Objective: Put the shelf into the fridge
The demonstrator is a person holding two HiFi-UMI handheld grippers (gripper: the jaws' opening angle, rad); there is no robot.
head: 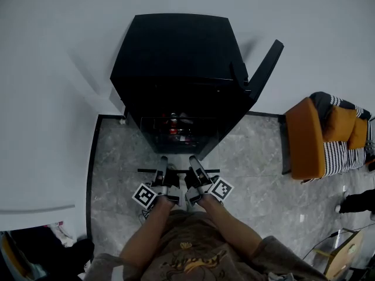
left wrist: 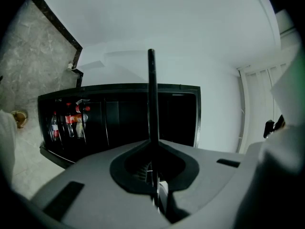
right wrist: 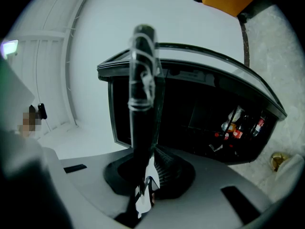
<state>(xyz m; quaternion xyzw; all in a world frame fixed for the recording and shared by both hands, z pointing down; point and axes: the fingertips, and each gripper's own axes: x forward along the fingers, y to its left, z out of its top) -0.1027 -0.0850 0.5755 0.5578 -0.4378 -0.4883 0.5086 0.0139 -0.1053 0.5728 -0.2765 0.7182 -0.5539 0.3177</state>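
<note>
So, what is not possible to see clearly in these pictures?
- Inside of the fridge, head view: too dark; no rails for the shelf can be made out.
- Flat surface of the shelf, both gripper views: each camera looks along it, so only its thin edge shows.
- Bottles, left gripper view: labels too small to read.

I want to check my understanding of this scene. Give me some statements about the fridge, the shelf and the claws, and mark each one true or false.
1. The door of the black box-shaped fridge stands open. True.
2. The left claw and the right claw both clamp the thin dark-edged shelf. True.
3. The shelf already lies inside the fridge. False: it is held outside, before the opening.
4. The fridge is empty. False: red-labelled bottles stand inside.
</note>
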